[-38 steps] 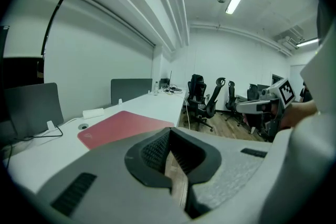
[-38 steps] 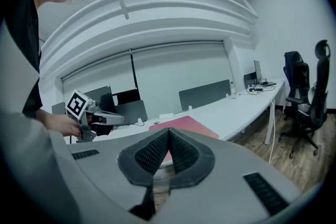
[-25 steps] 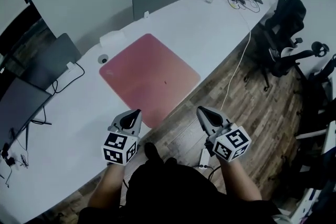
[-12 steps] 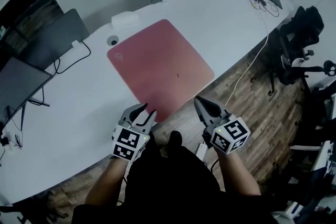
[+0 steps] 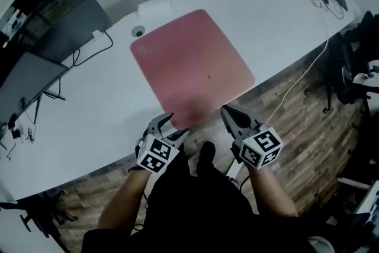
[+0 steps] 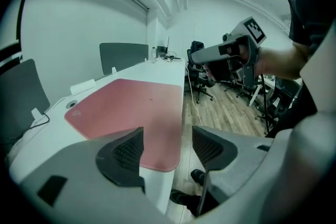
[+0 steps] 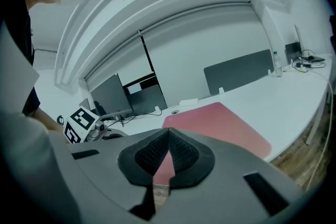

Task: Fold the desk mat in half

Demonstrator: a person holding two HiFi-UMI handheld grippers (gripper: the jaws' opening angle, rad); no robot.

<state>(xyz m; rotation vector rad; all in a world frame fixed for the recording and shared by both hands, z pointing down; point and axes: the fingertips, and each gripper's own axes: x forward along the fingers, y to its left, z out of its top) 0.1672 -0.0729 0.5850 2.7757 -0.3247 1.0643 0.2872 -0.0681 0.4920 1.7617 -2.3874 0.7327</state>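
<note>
A long white table (image 5: 89,121) stands on wood-plank floor (image 5: 308,121), black office chairs (image 5: 357,47) beside it.

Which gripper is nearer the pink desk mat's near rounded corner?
Left. The left gripper, jaws just opened with the corner lined up in their gap, ungripped, is at that corner of the pink rectangular desk mat; the right gripper, jaws shut, is farther along the near edge.
</note>
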